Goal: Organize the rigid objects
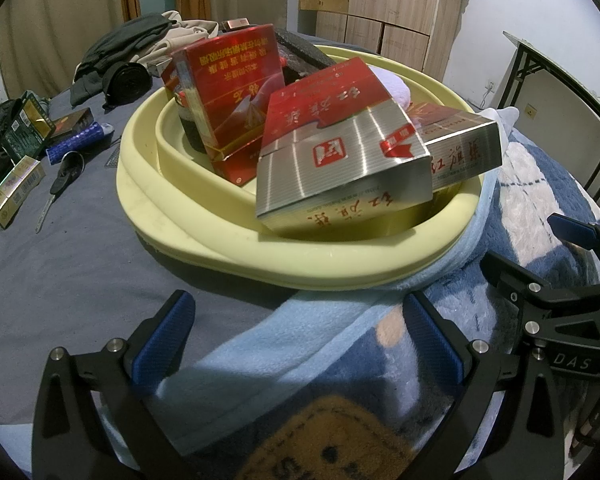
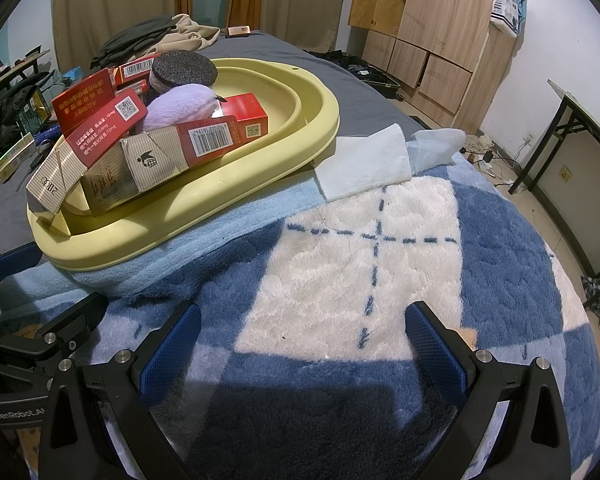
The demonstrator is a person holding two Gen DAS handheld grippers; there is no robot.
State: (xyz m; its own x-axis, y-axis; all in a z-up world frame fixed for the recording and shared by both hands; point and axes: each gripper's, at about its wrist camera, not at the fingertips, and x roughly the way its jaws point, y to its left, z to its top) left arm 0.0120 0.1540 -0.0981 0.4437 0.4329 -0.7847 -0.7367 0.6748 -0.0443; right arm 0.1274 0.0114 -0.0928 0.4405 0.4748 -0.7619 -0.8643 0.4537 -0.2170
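A pale yellow oval basin [image 1: 228,256] [image 2: 260,168] sits on the bed, partly on a light blue towel [image 1: 300,328]. It holds several red and silver cigarette cartons [image 1: 340,152] [image 2: 148,148], a purple plush pad [image 2: 180,104] and a dark round sponge [image 2: 184,66]. My left gripper [image 1: 300,340] is open and empty, just in front of the basin's near rim. My right gripper [image 2: 300,348] is open and empty over the blue and white blanket [image 2: 380,260], to the right of the basin. Each gripper shows at the edge of the other's view.
Loose items lie on the grey sheet at the left: small boxes [image 1: 16,188], a green box [image 1: 26,128], a blue roll [image 1: 78,140] and a key [image 1: 60,184]. Clothes [image 1: 128,56] are piled at the back. A folded cloth [image 2: 364,164] lies right of the basin. A black-legged table [image 2: 580,160] stands at the right.
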